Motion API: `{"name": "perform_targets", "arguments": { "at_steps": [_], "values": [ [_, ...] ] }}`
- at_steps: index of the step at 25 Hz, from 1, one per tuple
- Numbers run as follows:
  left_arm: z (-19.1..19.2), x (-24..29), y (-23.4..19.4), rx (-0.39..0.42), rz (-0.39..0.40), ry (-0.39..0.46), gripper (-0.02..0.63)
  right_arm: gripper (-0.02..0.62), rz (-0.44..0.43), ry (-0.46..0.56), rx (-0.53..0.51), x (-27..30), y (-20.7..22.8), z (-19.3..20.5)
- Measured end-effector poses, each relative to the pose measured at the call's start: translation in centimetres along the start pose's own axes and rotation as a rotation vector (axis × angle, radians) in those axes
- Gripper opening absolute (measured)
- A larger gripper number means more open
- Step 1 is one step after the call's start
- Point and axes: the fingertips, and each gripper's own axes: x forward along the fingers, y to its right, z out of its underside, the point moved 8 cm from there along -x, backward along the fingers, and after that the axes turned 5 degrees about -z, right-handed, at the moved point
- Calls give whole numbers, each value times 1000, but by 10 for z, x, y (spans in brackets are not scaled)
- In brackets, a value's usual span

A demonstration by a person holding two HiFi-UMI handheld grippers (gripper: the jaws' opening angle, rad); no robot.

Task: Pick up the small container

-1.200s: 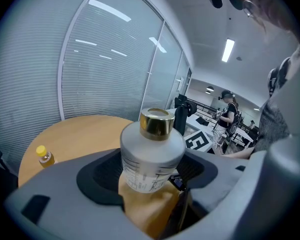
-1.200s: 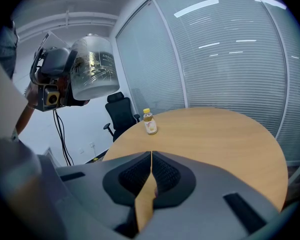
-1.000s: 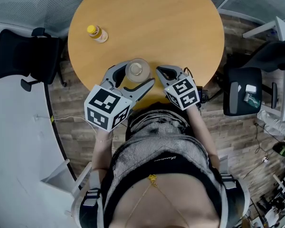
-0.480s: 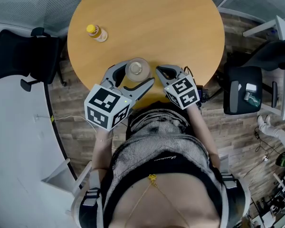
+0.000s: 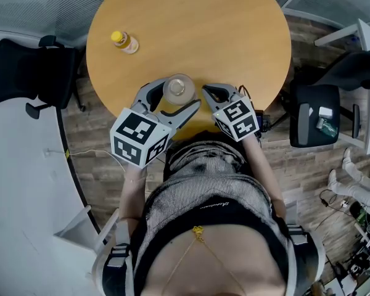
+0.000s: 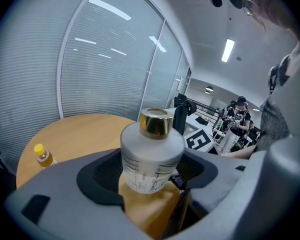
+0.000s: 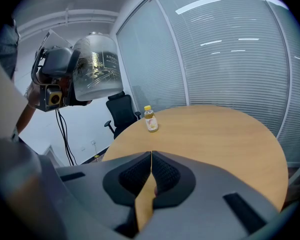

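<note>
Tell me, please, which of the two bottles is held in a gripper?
The frosted bottle with the gold cap, clamped in the left gripper; the small yellow-capped bottle stands alone on the table, away from both grippers.

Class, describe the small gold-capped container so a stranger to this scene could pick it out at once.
Find the round wooden table; at its near edge the left gripper holds the small container between its jaws. It is a squat, frosted white bottle with a shiny gold cap, unlike the slim yellow-capped bottle standing alone farther off to the left.
</note>
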Motion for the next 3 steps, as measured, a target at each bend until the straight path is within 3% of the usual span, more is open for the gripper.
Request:
{"name": "perform_targets", "arguments": {
  "at_steps": [3],
  "values": [
    [1, 0, -3, -1, -2, -1, 341, 23, 2, 1, 3, 1, 0, -1]
  ]
}}
